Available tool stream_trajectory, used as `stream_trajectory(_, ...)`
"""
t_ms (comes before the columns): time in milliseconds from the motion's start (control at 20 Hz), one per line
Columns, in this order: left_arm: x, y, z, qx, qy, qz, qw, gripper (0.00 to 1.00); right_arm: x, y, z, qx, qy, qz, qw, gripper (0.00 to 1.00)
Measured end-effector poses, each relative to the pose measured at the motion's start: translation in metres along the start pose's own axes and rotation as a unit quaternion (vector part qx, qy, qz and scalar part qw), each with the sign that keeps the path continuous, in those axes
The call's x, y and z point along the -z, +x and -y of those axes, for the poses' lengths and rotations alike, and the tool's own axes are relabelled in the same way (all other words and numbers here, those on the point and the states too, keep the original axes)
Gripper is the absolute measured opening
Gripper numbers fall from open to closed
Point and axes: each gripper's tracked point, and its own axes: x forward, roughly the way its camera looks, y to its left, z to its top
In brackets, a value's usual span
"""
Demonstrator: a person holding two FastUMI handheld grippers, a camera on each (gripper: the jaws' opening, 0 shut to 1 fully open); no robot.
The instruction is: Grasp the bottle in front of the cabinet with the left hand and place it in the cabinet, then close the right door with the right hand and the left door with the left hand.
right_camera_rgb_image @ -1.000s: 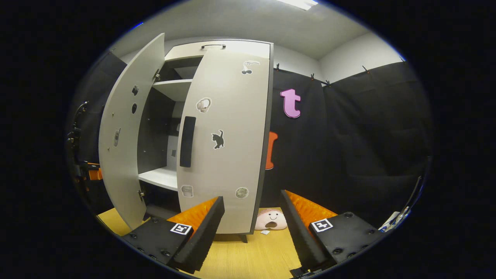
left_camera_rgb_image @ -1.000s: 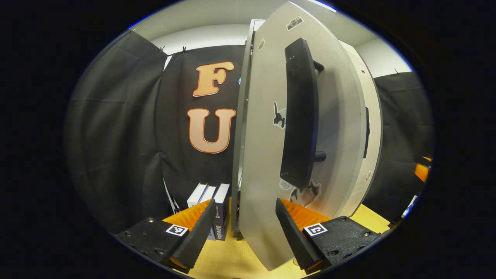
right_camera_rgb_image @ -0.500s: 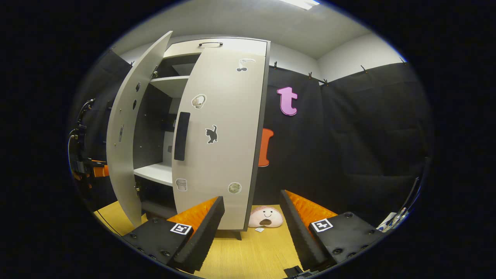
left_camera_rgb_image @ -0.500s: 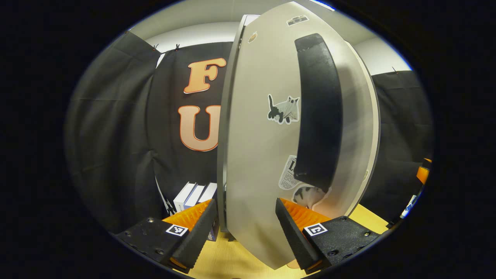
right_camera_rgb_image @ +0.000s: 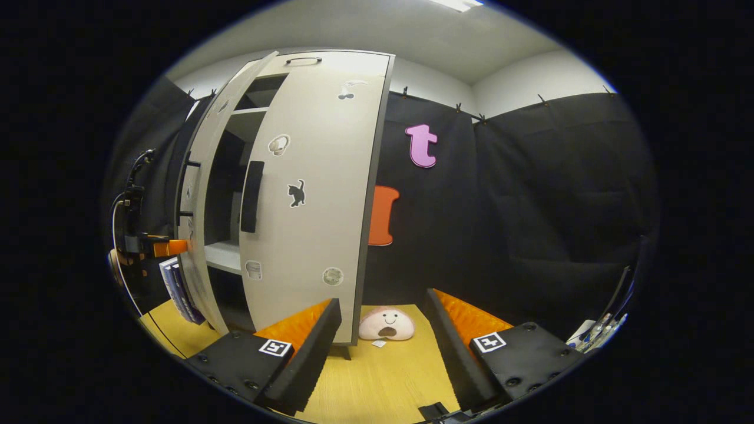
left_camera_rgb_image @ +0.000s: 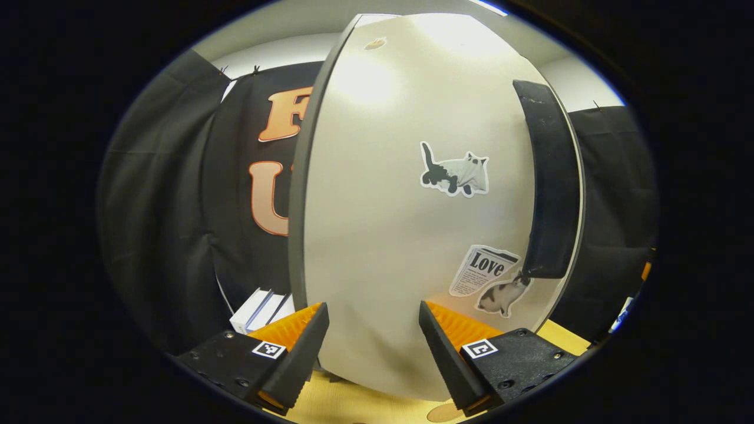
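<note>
The left hand-held gripper [left_camera_rgb_image: 371,347] is held spread, close against the left door [left_camera_rgb_image: 412,206], which is nearly shut. The right hand-held gripper [right_camera_rgb_image: 383,347] is spread over the worktop [right_camera_rgb_image: 383,377], apart from the shut right door [right_camera_rgb_image: 318,194]. The bottle cannot be seen inside the cabinet [right_camera_rgb_image: 227,176].

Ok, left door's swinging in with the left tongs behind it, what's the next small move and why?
Probably keep pushing the left door toward the cabinet with the open left tongs. In the right gripper view a dark gap with a shelf shows between it and the right door, so it isn't shut yet.
</note>
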Motion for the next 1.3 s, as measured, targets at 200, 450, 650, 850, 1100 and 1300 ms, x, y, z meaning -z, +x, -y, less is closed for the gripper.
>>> stream_trajectory(200,0.003,0.009,0.003,0.002,-0.003,0.002,1.0,0.9,0.005,0.004,0.006,0.006,-0.001,-0.006,1.0,0.96)
stream_trajectory(450,0.006,0.016,0.005,0.001,-0.004,-0.004,1.0,0.93,0.008,0.01,0.008,0.002,-0.001,-0.014,1.0,0.96)
stream_trajectory(650,0.006,0.019,0.008,0.004,-0.004,-0.01,1.0,0.93,0.012,0.013,0.011,0.002,0.0,-0.02,1.0,0.96)
stream_trajectory(850,0.006,0.015,0.012,0.009,0.001,-0.016,1.0,0.94,0.011,0.016,0.009,0.0,-0.001,-0.026,1.0,0.96)
stream_trajectory(1100,-0.002,-0.008,0.01,0.011,-0.01,-0.021,1.0,0.94,-0.001,0.013,0.004,-0.012,0.007,-0.013,1.0,0.96)
stream_trajectory(1300,-0.016,-0.044,-0.006,0.006,-0.026,-0.025,0.999,0.94,-0.005,0.006,-0.001,-0.021,0.013,-0.011,1.0,0.96)
